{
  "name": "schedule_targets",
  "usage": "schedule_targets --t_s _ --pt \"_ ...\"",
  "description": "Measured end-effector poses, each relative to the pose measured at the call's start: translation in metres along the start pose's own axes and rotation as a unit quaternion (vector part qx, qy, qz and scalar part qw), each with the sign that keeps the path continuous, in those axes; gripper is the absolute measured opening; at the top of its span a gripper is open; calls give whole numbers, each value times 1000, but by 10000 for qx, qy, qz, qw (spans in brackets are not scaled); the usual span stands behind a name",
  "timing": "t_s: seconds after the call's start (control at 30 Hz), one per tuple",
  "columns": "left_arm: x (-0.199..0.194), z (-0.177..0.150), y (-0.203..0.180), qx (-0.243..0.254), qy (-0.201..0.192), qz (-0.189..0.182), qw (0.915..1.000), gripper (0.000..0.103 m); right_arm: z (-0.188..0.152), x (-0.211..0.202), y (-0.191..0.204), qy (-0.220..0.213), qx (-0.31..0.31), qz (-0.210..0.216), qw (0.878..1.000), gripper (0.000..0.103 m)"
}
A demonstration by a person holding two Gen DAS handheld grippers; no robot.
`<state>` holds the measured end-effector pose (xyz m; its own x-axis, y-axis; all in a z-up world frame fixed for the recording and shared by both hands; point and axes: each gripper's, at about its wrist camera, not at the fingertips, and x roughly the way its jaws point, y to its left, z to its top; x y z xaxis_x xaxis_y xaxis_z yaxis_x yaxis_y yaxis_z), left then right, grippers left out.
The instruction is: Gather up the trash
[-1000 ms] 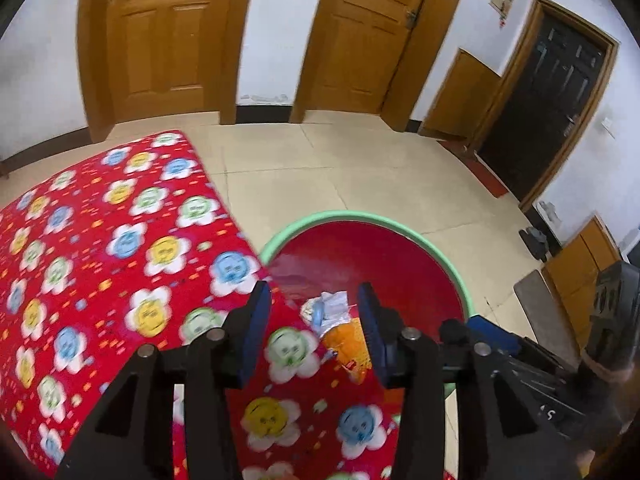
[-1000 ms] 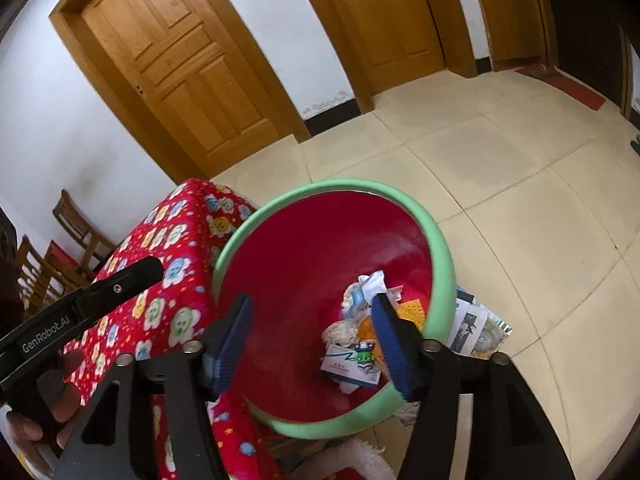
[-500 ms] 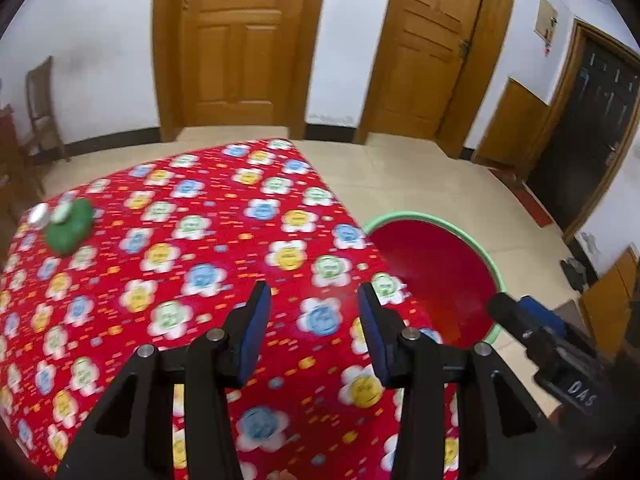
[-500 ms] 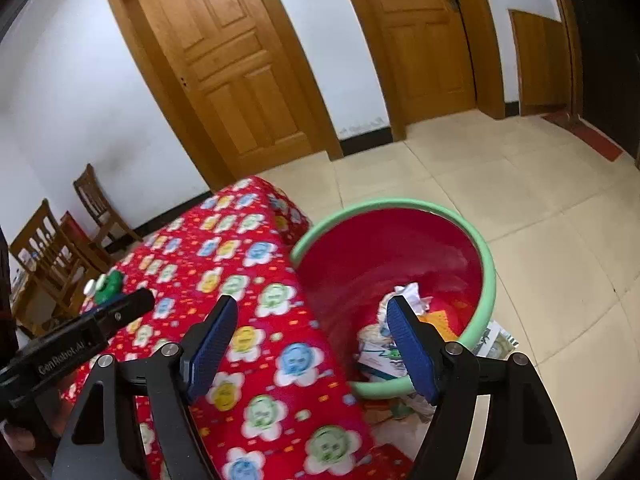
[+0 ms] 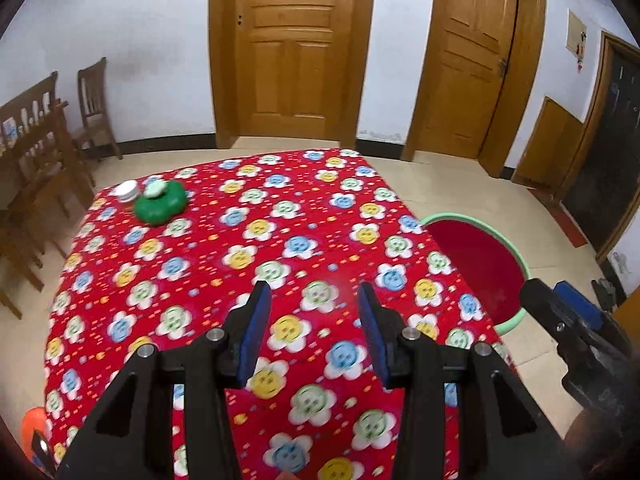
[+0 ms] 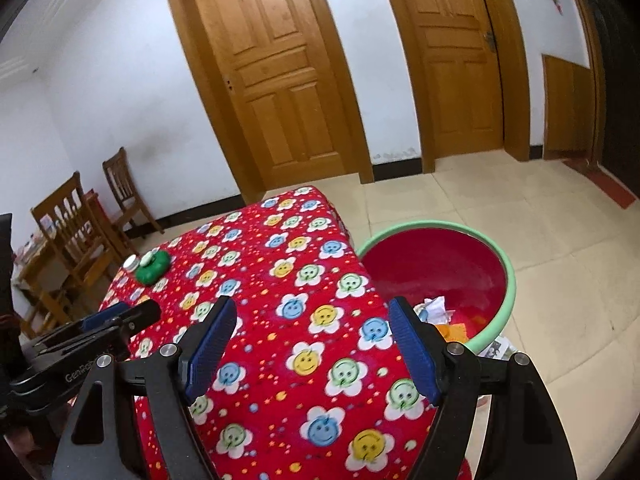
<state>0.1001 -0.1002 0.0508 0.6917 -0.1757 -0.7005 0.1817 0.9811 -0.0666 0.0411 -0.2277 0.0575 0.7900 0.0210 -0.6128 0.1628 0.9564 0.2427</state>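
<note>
- Left wrist view: the red flowered tablecloth (image 5: 280,240) fills the middle, with bare tile floor (image 5: 460,192) beyond its upper right edge, so plenty of room there.
- The green item (image 5: 160,204) and white cap (image 5: 127,191) at upper left are too blurry to identify.
- The red bin (image 6: 436,264) at right in the right wrist view holds crumpled paper trash (image 6: 434,310), partly cut off by a finger.
- Left gripper (image 5: 312,328) is spread and empty; right gripper (image 6: 310,350) has just been opening, nothing between its jaws.
</note>
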Motion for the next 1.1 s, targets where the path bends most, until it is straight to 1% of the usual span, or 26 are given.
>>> schedule_targets --t_s 0.23,0.33,0.7,1.1 --pt "-14 -16 19 -159 -55 294 9994 45 -12 -8 26 -77 -270 -1 9996 79" --pt "-18 -21 28 -244 -71 397 9989 45 -18 -10 35 -145 -409 -67 9990 79" --pt "-26 -29 45 -417 -196 649 9968 45 -27 -8 45 -90 -545 -85 9984 79" --pt "-28 -31 44 -406 -230 684 9966 45 -29 -9 48 -66 -539 -85 9985 79"
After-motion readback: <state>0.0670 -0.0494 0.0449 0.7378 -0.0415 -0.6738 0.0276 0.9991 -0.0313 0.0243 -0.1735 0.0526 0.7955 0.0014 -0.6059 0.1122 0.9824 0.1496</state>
